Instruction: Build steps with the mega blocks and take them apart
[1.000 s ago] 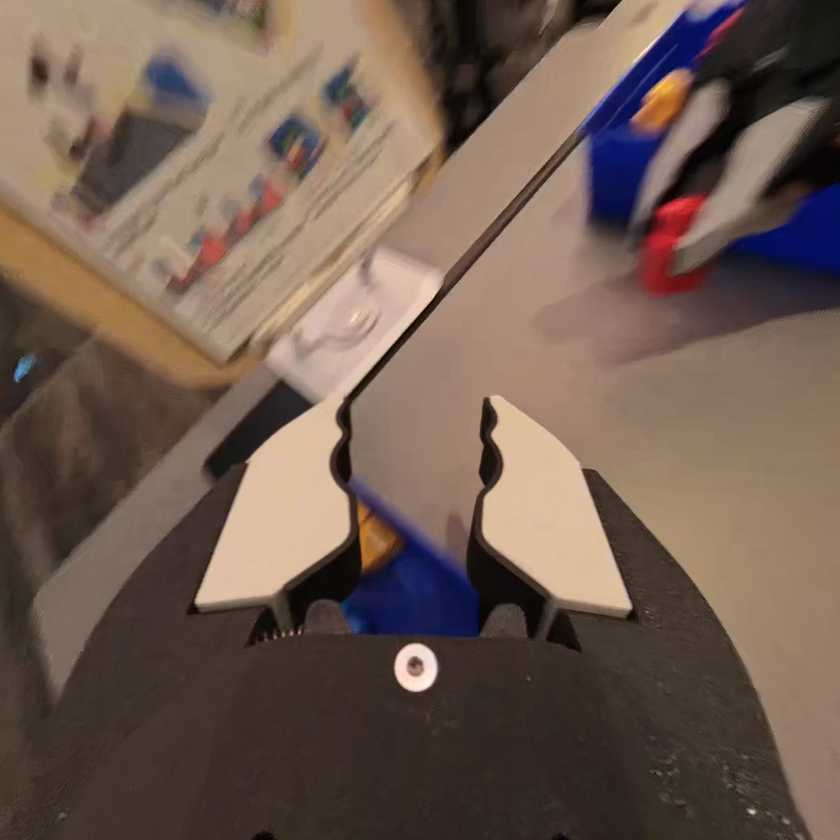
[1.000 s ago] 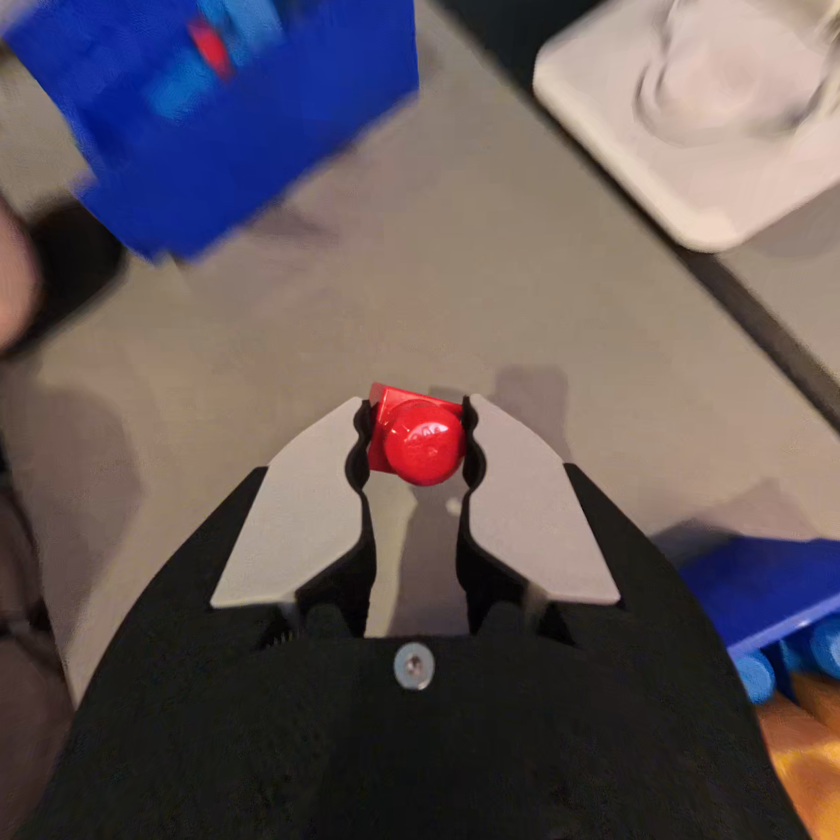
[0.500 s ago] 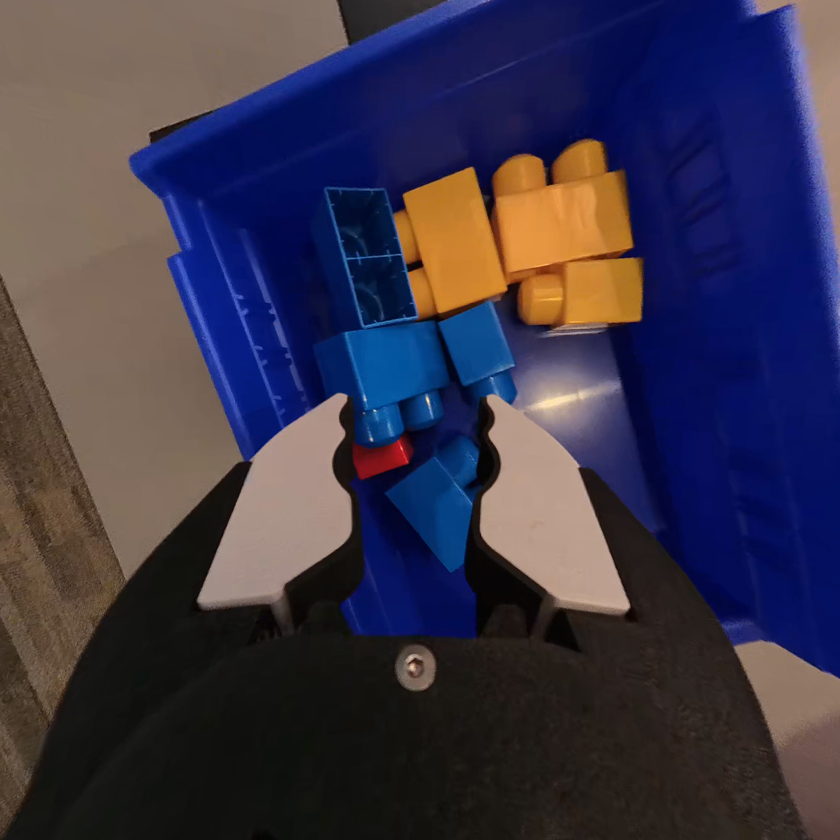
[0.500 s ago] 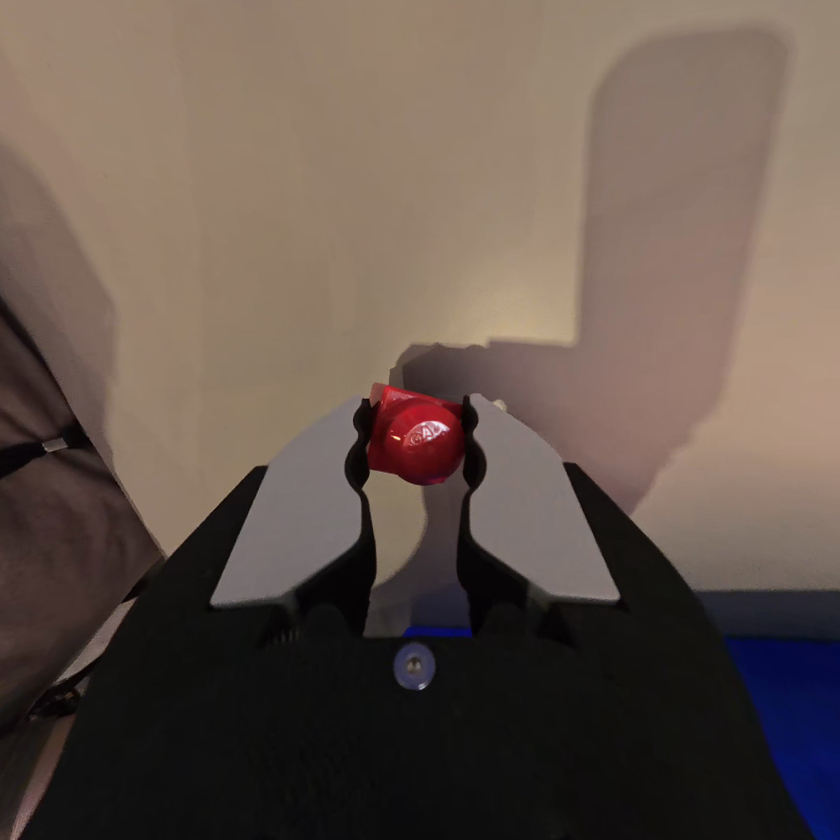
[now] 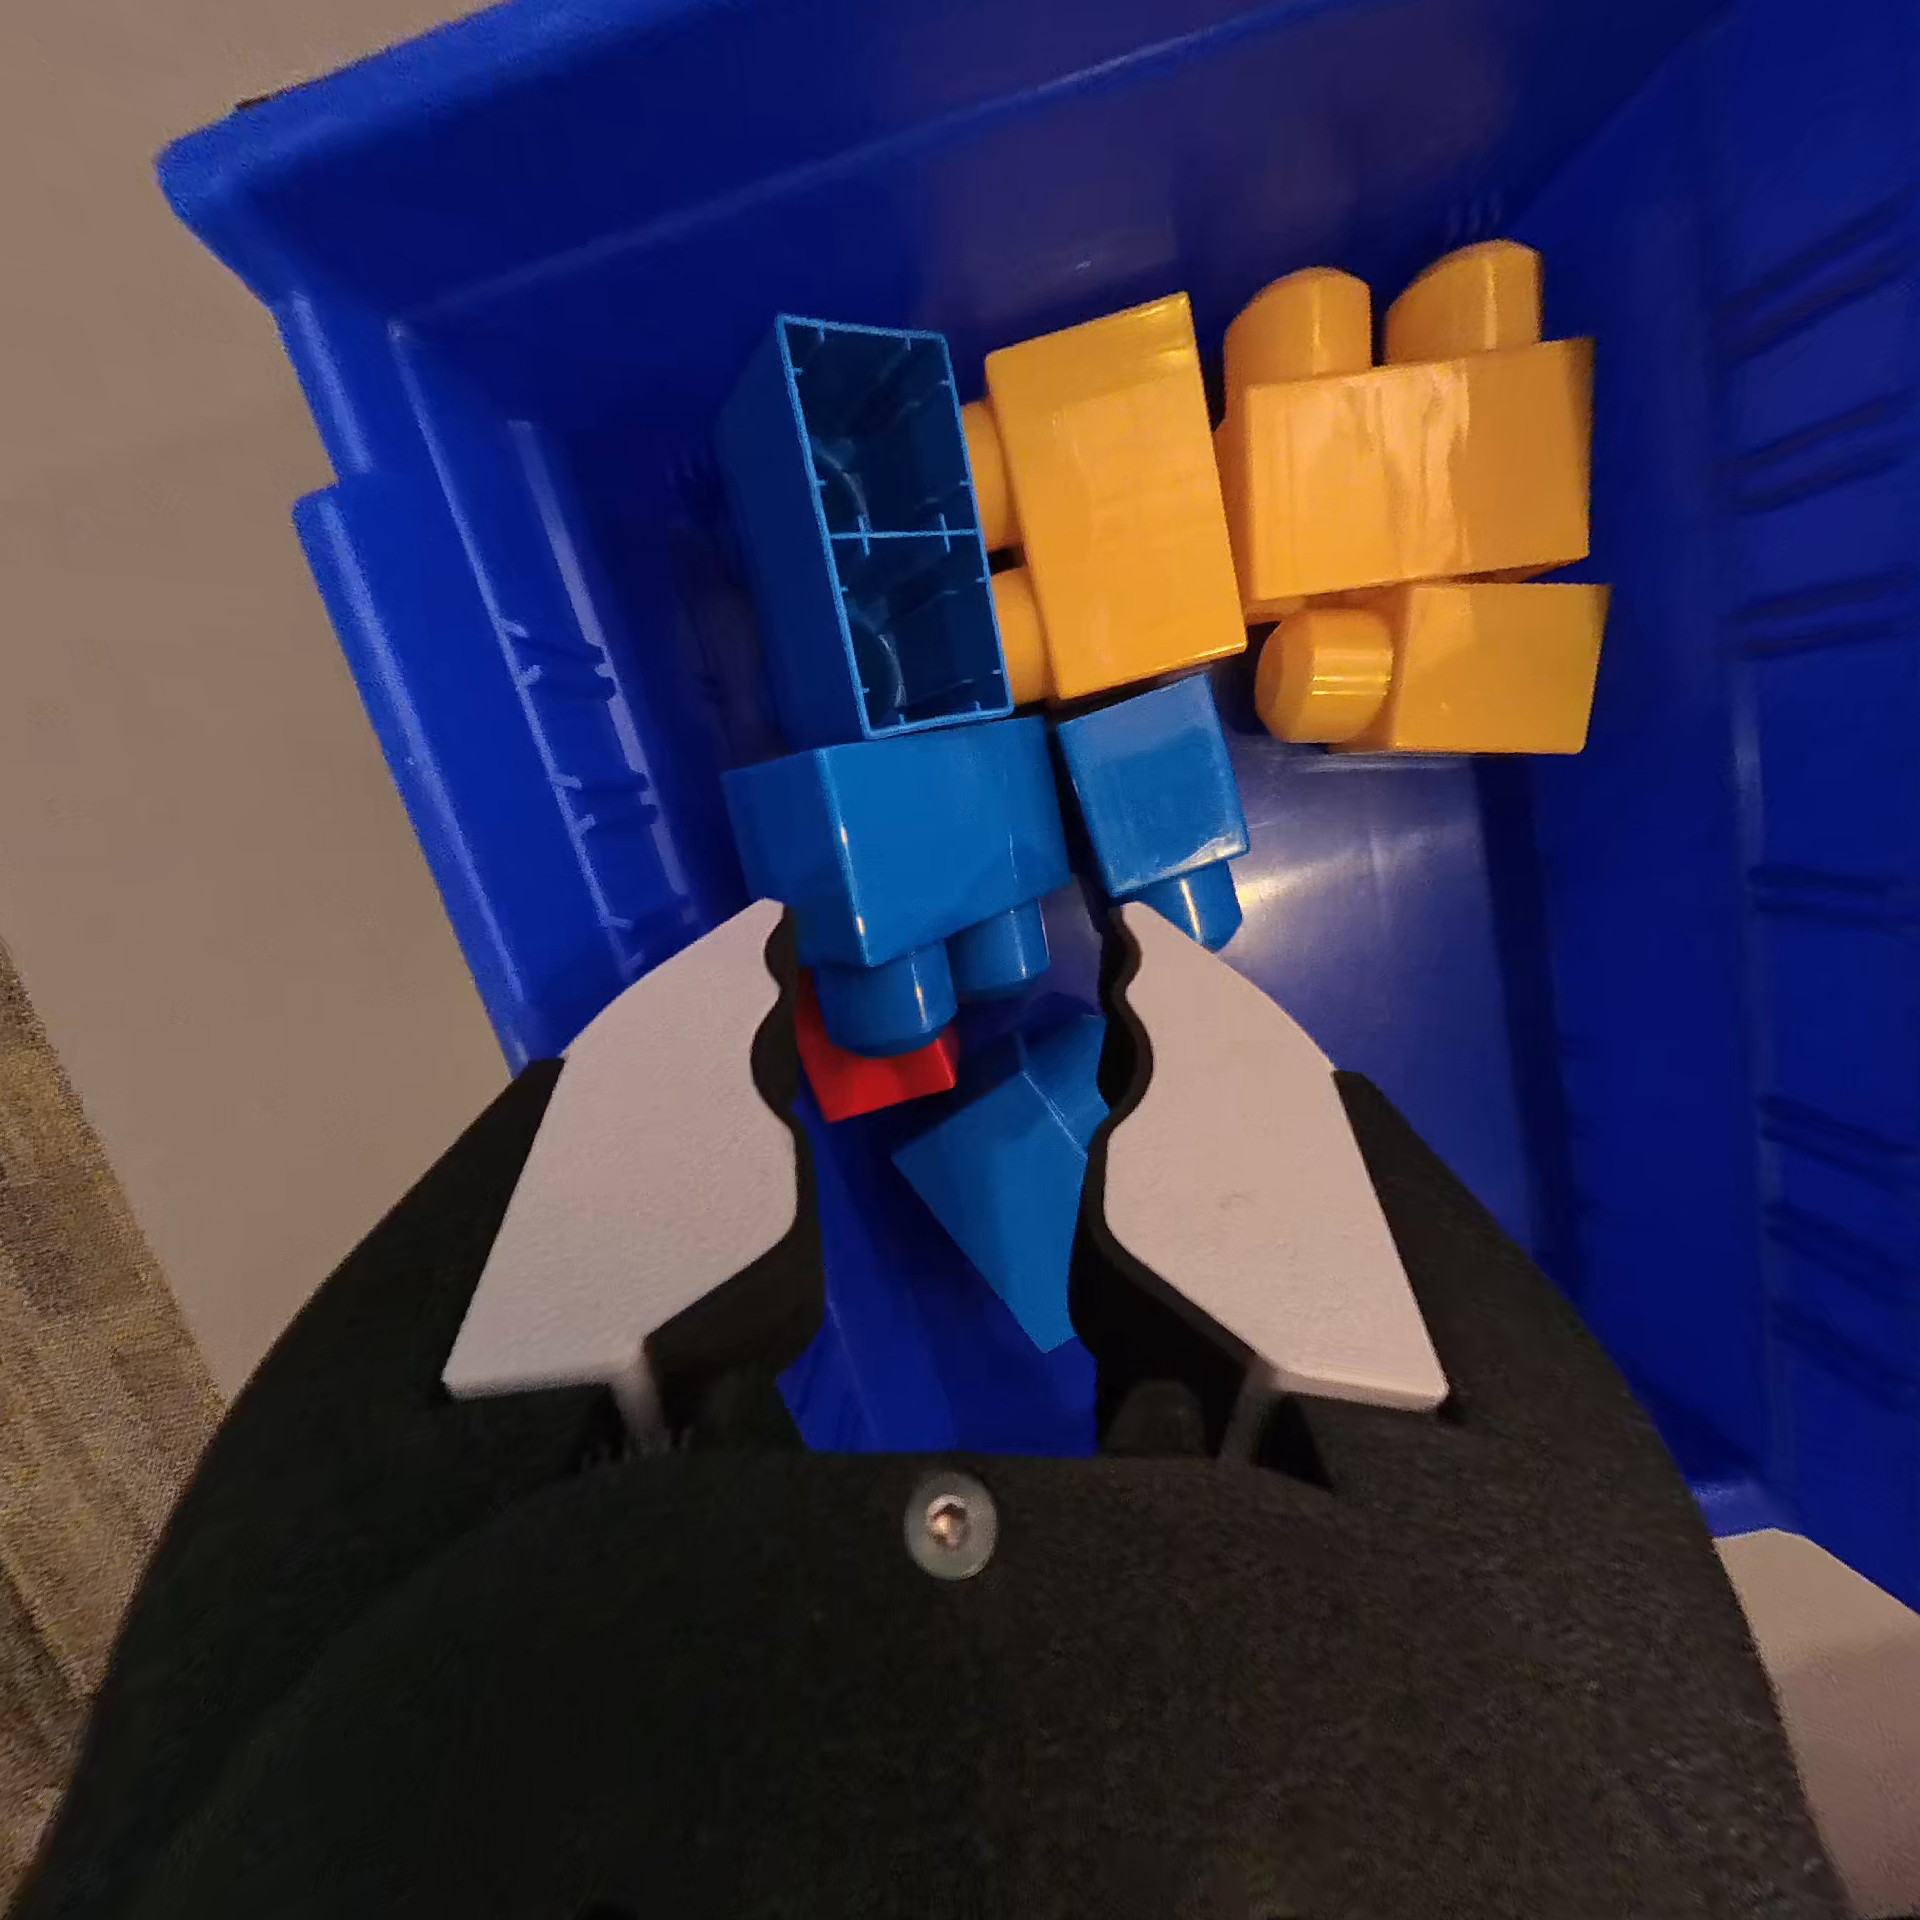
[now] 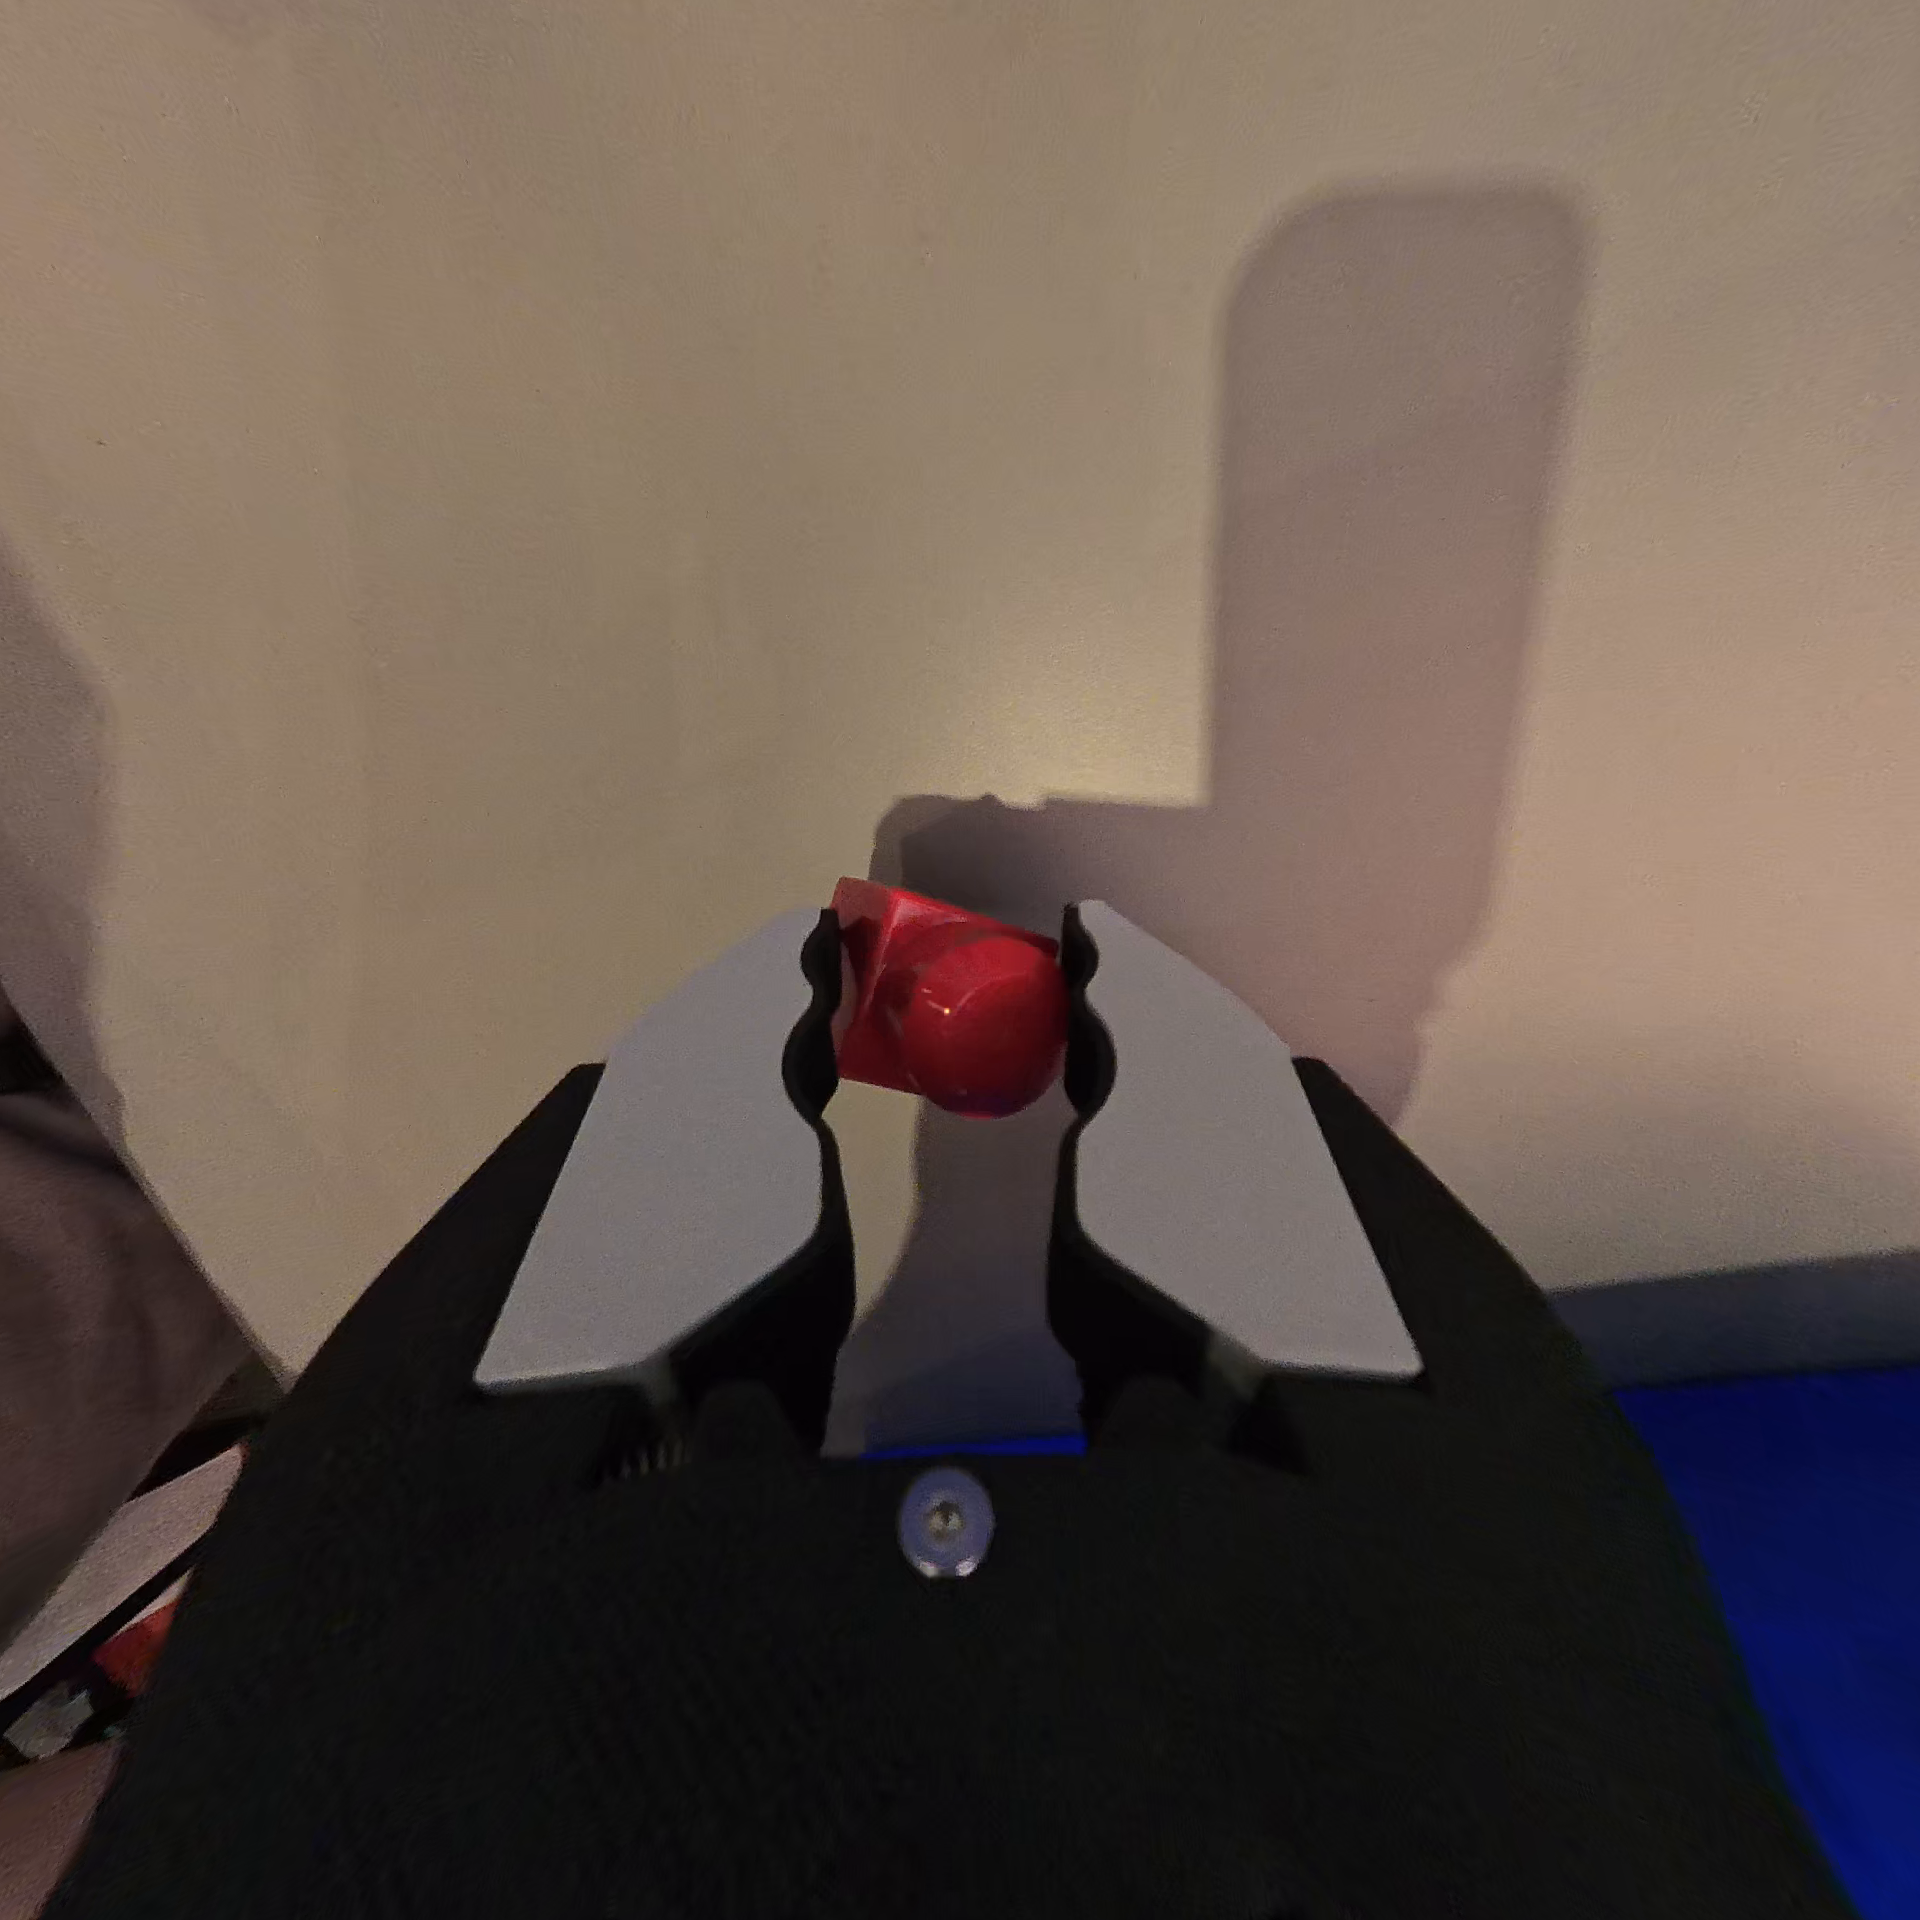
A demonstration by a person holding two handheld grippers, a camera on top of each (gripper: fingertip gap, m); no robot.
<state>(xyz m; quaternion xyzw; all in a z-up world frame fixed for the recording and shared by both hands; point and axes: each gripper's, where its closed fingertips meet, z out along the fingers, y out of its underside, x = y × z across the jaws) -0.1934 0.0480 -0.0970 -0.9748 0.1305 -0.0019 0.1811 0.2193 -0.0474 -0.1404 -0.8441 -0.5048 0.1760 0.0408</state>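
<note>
In the left wrist view a blue bin (image 5: pixel 436 582) holds loose mega blocks. There are several blue ones, among them a two-stud block (image 5: pixel 894 842) and a hollow-side-up block (image 5: pixel 883 540). There are three yellow ones (image 5: pixel 1122 499) and one red one (image 5: pixel 878 1075), partly under the blue studs. My left gripper (image 5: pixel 951 935) is open and empty, hovering over the blue blocks at the bin's near-left side. In the right wrist view my right gripper (image 6: pixel 945 925) is shut on a small red one-stud block (image 6: pixel 956 1013), held in the air facing a beige wall.
The bin's rim (image 6: pixel 1766 1455) shows low right in the right wrist view. A person's sleeve (image 6: pixel 62 1195) is at the left edge. The beige tabletop (image 5: pixel 156 727) and carpet (image 5: pixel 62 1351) lie left of the bin in the left wrist view. My right fingertips sit around 45 centimetres from my left ones.
My left gripper swung from facing across the table to looking down into the bin, then moved slightly closer. My right gripper lifted the red block off the table towards the wall; the block has tilted slightly.
</note>
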